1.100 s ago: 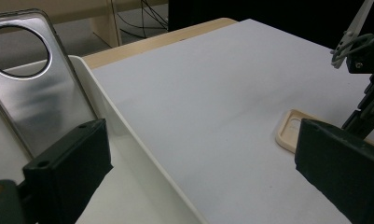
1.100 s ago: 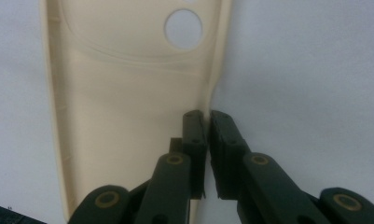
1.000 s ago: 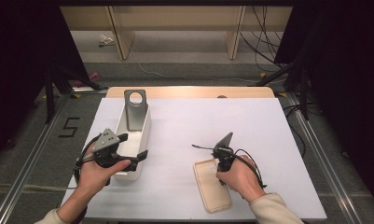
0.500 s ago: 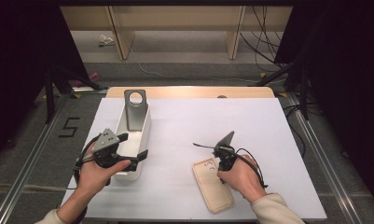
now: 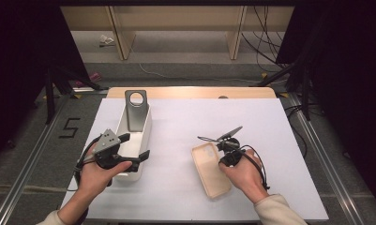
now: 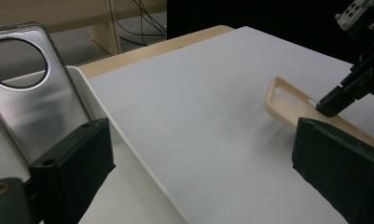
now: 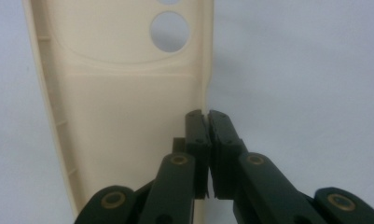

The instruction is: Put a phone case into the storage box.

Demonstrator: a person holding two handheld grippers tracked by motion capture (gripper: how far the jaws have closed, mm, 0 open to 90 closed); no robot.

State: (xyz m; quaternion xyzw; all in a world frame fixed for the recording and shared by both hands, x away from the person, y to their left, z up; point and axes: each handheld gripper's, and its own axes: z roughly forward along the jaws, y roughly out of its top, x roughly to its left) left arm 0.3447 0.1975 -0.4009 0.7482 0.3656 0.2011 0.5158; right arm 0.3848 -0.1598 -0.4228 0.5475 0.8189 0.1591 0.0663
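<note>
A white table top (image 5: pixel 185 122) spreads across the high view, its bare surface running from the person's edge to a strip of wood at the far side. On its left part lies a long white tray (image 5: pixel 135 140), set lengthwise away from the person, and a grey metal plate (image 5: pixel 136 108) with a round hole near its top stands up from the tray's far end, leaning slightly. Right of centre lies a cream phone case (image 5: pixel 209 172), hollow side up, its camera cut-out at the far end.

The left gripper (image 5: pixel 135 152) is held at the near end of the tray with its jaws spread wide; in the left gripper view one jaw sits over the tray's inside and the other out over the table, with the tray's wall between them, and the pads do not appear to press on anything. The right gripper (image 7: pixel 207 122) has its jaws pinched together on the long side wall of the case, about midway along it. Whether the case is lifted off the table at that edge is hard to tell.
</note>
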